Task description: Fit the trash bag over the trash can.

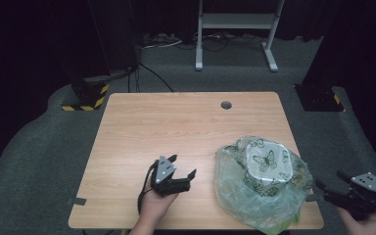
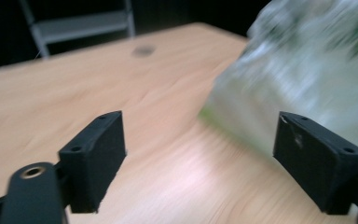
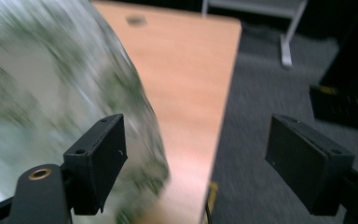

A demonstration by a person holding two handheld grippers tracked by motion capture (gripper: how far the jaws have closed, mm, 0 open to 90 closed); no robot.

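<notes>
A clear plastic bag (image 1: 262,183) printed with green butterflies lies bunched on the front right of the wooden table (image 1: 176,122), with something white and butterfly-patterned inside it. My left gripper (image 1: 183,165) hovers over the table just left of the bag, open and empty. In the left gripper view the left gripper (image 2: 200,154) has its jaws wide apart, and the blurred bag (image 2: 307,60) lies ahead to the right. My right gripper (image 1: 329,180) is off the table's right edge beside the bag, open. In the right gripper view the right gripper (image 3: 196,158) holds nothing, and the bag (image 3: 51,93) is at the left.
A round cable hole (image 1: 226,105) sits near the table's far edge. Behind the table stand a white metal frame (image 1: 235,22) and two black posts with yellow-black striped bases (image 1: 85,95) (image 1: 318,98). Grey carpet (image 1: 29,147) surrounds the table.
</notes>
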